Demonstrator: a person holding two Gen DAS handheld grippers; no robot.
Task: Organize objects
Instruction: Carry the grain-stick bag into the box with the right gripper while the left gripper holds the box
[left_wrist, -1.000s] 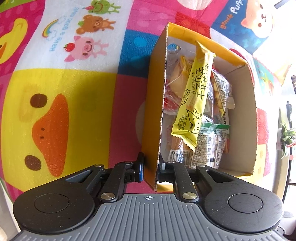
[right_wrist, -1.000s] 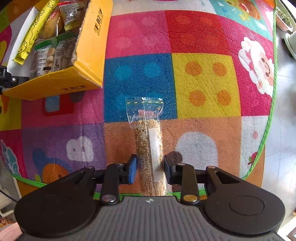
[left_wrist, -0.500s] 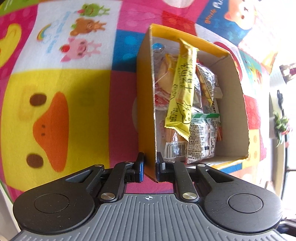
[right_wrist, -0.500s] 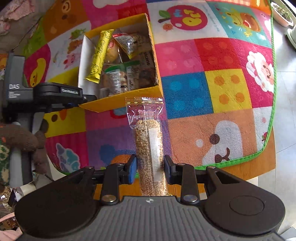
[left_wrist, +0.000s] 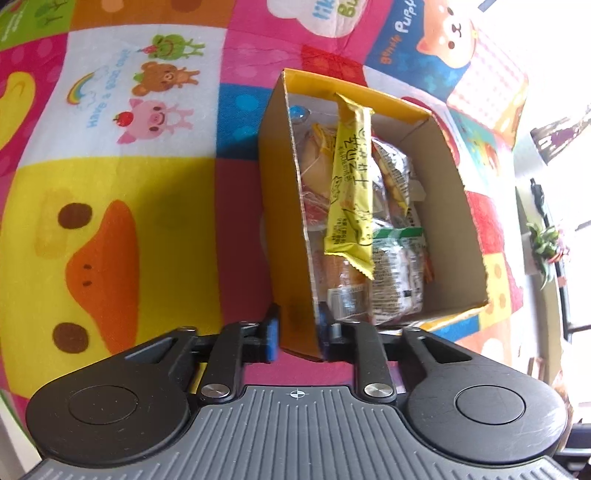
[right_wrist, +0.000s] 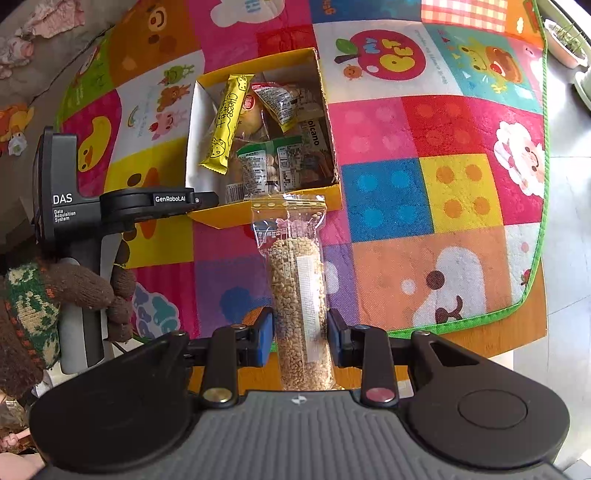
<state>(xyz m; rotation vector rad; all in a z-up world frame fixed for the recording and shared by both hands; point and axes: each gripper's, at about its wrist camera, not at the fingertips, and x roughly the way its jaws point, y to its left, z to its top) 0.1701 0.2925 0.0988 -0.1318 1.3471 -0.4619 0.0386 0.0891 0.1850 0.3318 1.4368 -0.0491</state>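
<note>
Right claw (right_wrist: 300, 341) grips grain bag (right_wrist: 298, 295), lower centre of frame, above play mat (right_wrist: 424, 184).
Left claw (left_wrist: 297, 328) opening, box wall between its pads with a gap on one side; yellow box (left_wrist: 458, 206) of snacks centre frame, cheese stick (left_wrist: 351, 192) on top.

Play mat (right_wrist: 436, 184) covers the floor: a patchwork of bright squares with cartoon prints, green trim along its right edge. Near its left edge, a yellow duck square (left_wrist: 74, 236); beyond that, a white square with frog, bear and pig (left_wrist: 155, 96). Far side of mat: apple print (right_wrist: 388, 59). Near right corner: white dog face on orange (right_wrist: 443, 280).

Off the mat's right edge, bare pale floor (right_wrist: 569, 221) and a white planter (right_wrist: 565, 40) at the far right. A small potted plant (left_wrist: 546, 247) shows beyond the mat in the left wrist view.
</note>
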